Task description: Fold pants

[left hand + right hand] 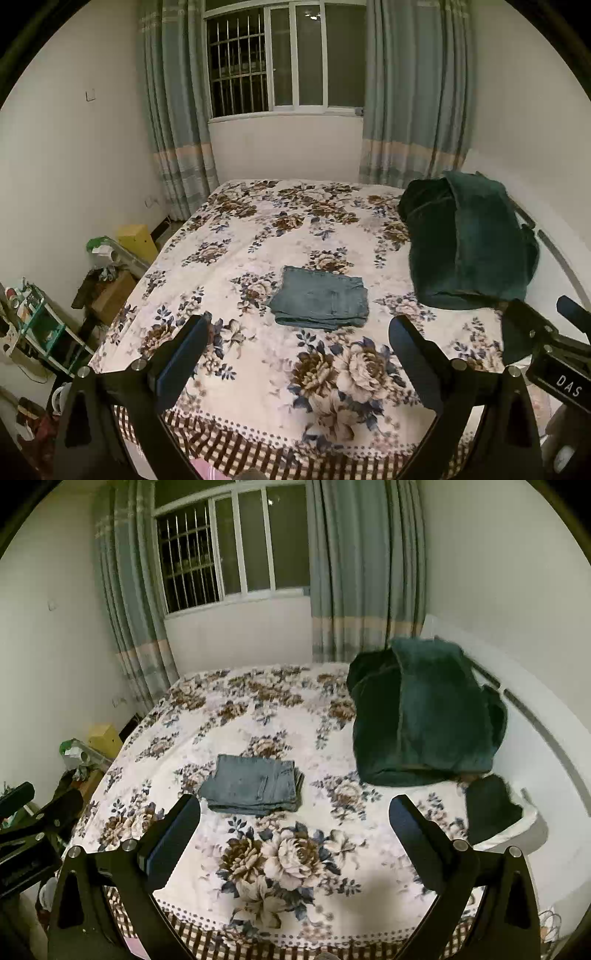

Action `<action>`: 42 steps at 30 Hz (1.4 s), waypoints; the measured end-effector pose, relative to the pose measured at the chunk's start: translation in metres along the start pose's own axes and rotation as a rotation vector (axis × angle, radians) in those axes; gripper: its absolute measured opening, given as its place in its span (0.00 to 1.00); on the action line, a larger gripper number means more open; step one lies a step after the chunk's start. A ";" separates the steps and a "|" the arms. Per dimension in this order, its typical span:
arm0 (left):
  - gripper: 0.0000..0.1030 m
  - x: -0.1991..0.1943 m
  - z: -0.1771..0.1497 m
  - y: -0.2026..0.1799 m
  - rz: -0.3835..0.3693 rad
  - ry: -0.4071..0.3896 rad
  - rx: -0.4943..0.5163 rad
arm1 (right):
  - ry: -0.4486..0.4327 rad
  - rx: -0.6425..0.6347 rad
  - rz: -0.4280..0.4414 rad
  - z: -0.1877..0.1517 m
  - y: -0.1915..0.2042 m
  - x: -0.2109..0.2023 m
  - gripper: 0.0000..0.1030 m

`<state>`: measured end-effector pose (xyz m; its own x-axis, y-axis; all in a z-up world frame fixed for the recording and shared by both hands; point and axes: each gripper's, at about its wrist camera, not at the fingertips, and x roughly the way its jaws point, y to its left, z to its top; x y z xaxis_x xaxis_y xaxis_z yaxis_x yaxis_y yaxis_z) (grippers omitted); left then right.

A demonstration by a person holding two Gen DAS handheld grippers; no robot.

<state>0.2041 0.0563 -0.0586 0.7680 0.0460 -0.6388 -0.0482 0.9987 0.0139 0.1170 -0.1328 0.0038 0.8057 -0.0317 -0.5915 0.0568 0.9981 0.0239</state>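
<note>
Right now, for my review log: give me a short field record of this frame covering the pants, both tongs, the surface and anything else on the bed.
pants: jeans, folded into a compact rectangle, lying flat mid-bed
left tongs: open, empty, above the near bed edge, short of the jeans
right tongs: open, empty, also short of the jeans
surface: bed with floral cover
other: dark green blanket heaped on the far right side, apart from the jeans
task state: fold looks complete
</note>
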 end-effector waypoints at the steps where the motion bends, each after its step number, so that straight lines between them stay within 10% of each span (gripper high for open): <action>1: 0.97 -0.008 0.000 0.001 -0.005 -0.004 -0.001 | -0.011 -0.009 -0.007 0.000 0.002 -0.012 1.00; 13: 1.00 -0.057 -0.007 0.013 -0.014 -0.038 -0.001 | -0.051 -0.034 -0.012 -0.002 0.022 -0.094 1.00; 42: 1.00 -0.080 -0.022 0.013 -0.007 -0.041 0.010 | -0.026 -0.026 -0.018 0.004 0.023 -0.105 1.00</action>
<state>0.1279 0.0653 -0.0245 0.7940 0.0399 -0.6066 -0.0365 0.9992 0.0179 0.0364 -0.1063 0.0695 0.8197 -0.0509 -0.5705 0.0567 0.9984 -0.0076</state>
